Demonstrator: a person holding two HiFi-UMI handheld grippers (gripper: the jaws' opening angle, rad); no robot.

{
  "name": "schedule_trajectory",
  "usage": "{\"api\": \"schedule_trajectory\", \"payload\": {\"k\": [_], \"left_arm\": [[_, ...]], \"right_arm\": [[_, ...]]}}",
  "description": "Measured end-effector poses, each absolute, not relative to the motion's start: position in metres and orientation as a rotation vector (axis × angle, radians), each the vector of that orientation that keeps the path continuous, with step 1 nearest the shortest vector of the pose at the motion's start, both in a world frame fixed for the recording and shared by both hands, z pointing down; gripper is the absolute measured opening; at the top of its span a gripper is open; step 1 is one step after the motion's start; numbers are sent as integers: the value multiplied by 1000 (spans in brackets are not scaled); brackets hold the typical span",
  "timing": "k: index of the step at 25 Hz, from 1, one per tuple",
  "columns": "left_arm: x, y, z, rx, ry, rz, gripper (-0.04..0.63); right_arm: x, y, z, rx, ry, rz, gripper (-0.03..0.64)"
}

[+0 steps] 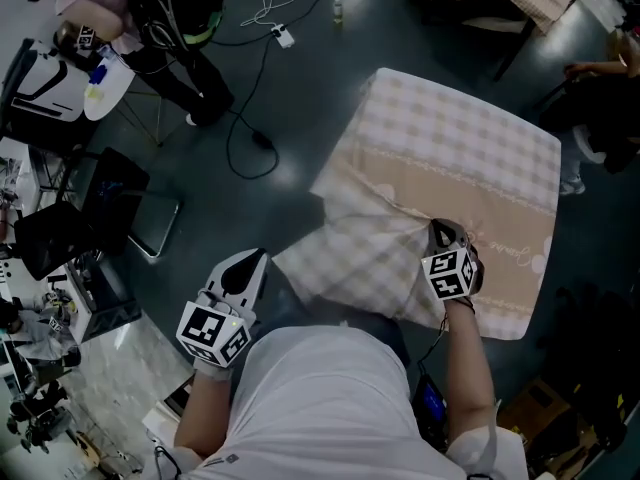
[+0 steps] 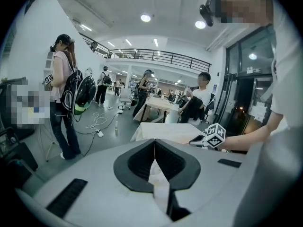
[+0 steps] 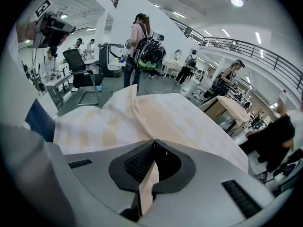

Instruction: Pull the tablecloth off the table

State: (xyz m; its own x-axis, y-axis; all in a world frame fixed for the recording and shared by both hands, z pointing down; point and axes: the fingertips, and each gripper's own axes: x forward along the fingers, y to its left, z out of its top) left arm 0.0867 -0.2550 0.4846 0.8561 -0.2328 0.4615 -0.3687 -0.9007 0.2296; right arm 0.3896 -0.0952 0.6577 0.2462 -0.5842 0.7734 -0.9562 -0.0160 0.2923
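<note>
A large open lab hall is being shown: loose cables (image 1: pixel 262 140) are being trailed across a dark floor, a railed mezzanine (image 2: pixel 156 56) is being lit by ceiling lights (image 2: pixel 146 18), and worktables (image 2: pixel 158 105) and office chairs (image 3: pixel 80 74) are being used by several people (image 2: pixel 61 93).

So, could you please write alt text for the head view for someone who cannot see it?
From above, a person in a white shirt holds a beige checked tablecloth with both grippers: the right gripper shut on a bunched fold mid-cloth, the left gripper shut on the corner hanging toward them.
</note>
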Motion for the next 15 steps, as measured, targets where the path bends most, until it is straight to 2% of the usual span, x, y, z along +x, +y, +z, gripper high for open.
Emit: {"api": "schedule_trajectory", "payload": {"k": [11, 15], "left_arm": [[102, -247, 488, 2732, -376, 642, 11], [109, -237, 492, 2730, -314, 674, 11]], "right_arm": [[510, -23, 661, 2028, -1185, 790, 25], [532, -12, 682, 2048, -1137, 877, 25]]}}
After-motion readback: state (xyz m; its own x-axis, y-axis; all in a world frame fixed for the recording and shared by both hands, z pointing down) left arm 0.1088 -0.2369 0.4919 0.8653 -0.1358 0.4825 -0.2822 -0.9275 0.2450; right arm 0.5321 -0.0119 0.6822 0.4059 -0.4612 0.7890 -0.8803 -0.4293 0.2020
